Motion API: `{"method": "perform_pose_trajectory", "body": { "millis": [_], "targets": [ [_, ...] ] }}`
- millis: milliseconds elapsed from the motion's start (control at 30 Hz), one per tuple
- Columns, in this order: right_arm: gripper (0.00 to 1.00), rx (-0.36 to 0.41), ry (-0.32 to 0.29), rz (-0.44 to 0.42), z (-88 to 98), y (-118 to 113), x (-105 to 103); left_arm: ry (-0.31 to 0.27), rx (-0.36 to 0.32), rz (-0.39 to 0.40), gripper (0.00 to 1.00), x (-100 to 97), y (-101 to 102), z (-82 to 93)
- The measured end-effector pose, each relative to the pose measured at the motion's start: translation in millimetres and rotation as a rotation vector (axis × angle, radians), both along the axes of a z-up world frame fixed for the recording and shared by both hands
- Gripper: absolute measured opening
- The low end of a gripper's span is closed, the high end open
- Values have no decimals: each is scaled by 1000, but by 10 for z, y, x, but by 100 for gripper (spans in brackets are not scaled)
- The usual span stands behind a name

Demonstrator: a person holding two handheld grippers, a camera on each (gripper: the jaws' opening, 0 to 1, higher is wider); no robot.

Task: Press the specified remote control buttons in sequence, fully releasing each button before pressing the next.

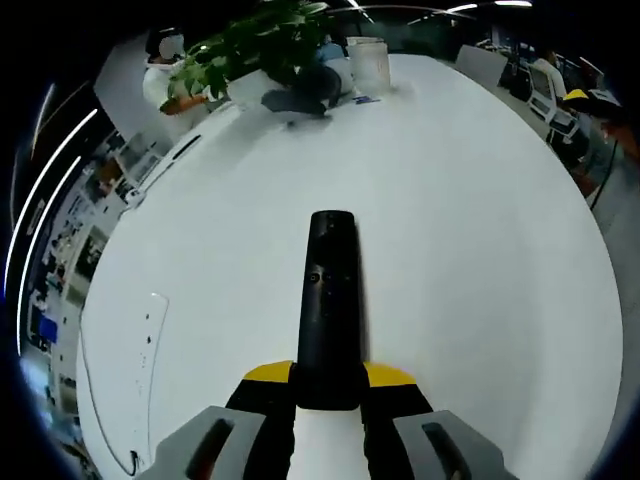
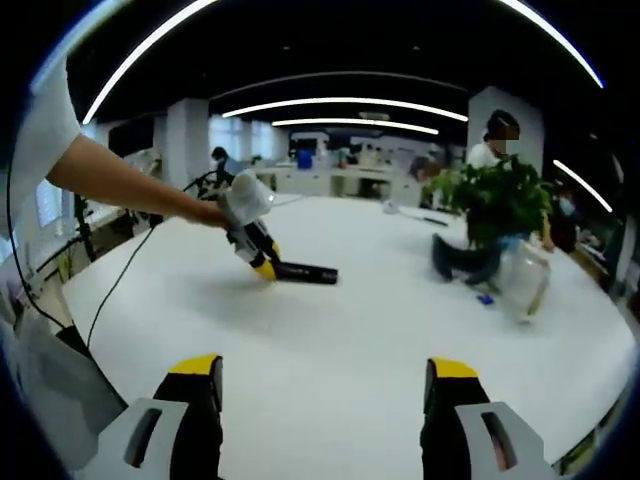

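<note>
A long black remote control [image 1: 328,310] runs straight away from me in the left gripper view, its near end clamped between the yellow-tipped jaws of my left gripper [image 1: 329,385], above the white table [image 1: 480,260]. In the right gripper view the same remote [image 2: 305,272] sticks out of the left gripper [image 2: 268,267], held by a person's arm [image 2: 120,182] low over the table. My right gripper [image 2: 325,385] stands open at the bottom of that view, well short of the remote, with nothing between its fingers.
A potted green plant [image 1: 255,50] [image 2: 505,200], a dark bag [image 1: 300,98] and a clear plastic container [image 1: 368,62] [image 2: 525,282] stand at the far side of the table. A white cable [image 1: 140,360] lies along the left edge. People sit behind the plant.
</note>
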State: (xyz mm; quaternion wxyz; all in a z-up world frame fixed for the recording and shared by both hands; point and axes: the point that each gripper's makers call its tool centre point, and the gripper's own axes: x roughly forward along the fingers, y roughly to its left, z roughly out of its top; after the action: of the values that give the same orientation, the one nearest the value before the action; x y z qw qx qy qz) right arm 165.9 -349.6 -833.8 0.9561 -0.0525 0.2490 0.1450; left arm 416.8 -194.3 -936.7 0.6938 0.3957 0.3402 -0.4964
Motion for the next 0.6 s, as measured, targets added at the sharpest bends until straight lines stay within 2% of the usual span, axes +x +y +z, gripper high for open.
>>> {"method": "perform_pose_trajectory", "body": {
  "millis": [200,400,600],
  "targets": [
    [81,0,13,-2,-23,-6,-1,28,31,-7,24,-14,55,-96],
    [81,-8,19,1,-37,-1,-5,34,5,-1,24,29,31,-130],
    [80,-6,18,4,-33,6,-6,47,-20,47,24,32,40,-137]
  ]
}}
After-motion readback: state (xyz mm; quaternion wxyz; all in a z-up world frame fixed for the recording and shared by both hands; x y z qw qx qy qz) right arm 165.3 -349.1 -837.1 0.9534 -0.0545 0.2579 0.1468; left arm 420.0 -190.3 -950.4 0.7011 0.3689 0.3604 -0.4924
